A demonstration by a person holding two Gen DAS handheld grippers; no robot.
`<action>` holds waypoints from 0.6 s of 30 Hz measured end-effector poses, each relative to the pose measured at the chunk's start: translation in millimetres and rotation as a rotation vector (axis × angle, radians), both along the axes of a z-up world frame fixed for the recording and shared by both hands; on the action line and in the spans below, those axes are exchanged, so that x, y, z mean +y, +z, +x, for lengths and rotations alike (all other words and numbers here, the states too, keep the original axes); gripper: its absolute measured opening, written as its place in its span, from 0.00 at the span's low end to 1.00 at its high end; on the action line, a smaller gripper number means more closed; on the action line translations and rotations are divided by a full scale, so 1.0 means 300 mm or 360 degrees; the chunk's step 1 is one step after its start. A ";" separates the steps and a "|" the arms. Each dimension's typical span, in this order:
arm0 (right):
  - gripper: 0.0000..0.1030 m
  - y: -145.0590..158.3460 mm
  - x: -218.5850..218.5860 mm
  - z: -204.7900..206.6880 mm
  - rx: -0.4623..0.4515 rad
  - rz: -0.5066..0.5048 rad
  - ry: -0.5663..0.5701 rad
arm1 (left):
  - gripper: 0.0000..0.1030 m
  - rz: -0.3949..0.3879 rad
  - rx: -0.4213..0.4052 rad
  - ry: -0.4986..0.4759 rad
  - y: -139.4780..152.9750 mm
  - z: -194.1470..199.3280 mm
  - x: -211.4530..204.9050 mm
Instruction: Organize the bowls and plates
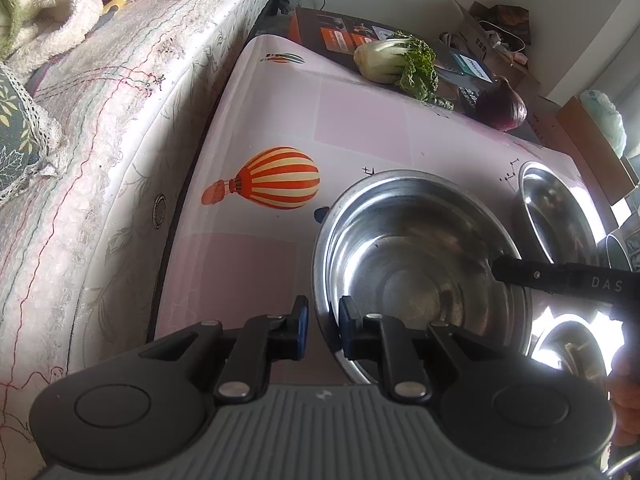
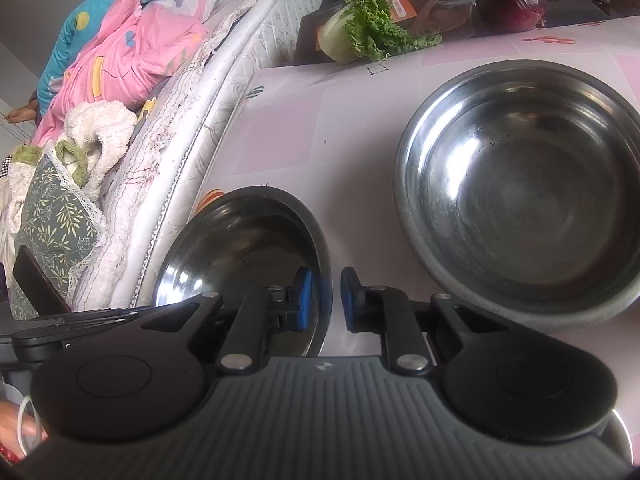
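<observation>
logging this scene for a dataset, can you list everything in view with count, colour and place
round stainless steel bowls: at least three, silver; one straddled at its rim by both grippers, a second further back on the table, a third partly seen at the near right
pink balloon-print tablecloth: one, covers the table
leafy green cabbage: one, white-green, far table edge
purple onion: one, beside the cabbage
dark printed box: one, under the cabbage
white quilted mattress: one, left of the table, with bedding on it
left hand-held gripper: black, blue pads, slightly open around the near rim
right hand-held gripper: same, around the opposite rim
</observation>
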State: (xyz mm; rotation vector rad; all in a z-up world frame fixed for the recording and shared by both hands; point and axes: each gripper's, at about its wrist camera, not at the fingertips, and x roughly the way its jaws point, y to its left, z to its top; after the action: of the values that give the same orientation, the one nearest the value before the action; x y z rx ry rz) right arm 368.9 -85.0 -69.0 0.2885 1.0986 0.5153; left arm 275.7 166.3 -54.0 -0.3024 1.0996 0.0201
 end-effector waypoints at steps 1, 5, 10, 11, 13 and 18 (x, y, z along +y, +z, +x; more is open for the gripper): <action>0.14 -0.003 0.001 0.000 0.0005 0.0002 0.0000 | 0.16 -0.0004 0.0007 -0.0002 -0.003 0.001 0.000; 0.12 -0.017 0.007 -0.004 0.0030 0.0017 0.0009 | 0.15 -0.0034 0.0028 -0.0004 -0.011 0.007 0.003; 0.10 -0.016 0.012 -0.009 0.0039 0.0028 0.0013 | 0.13 -0.0034 0.0021 -0.0008 -0.009 0.006 -0.001; 0.10 -0.016 0.012 -0.009 0.0041 0.0032 0.0013 | 0.13 -0.0036 0.0020 -0.0006 -0.008 0.004 0.000; 0.10 -0.014 0.011 -0.009 0.0044 0.0038 0.0013 | 0.13 -0.0046 0.0016 -0.0003 -0.006 0.001 0.004; 0.09 -0.001 0.012 -0.012 0.0034 0.0045 0.0021 | 0.13 -0.0050 0.0002 0.0007 0.008 -0.011 0.009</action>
State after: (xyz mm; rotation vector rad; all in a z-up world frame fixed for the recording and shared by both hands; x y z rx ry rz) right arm 365.3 -81.5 -69.3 0.3124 1.1153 0.5407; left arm 272.3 169.1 -51.5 -0.3330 1.1016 0.0072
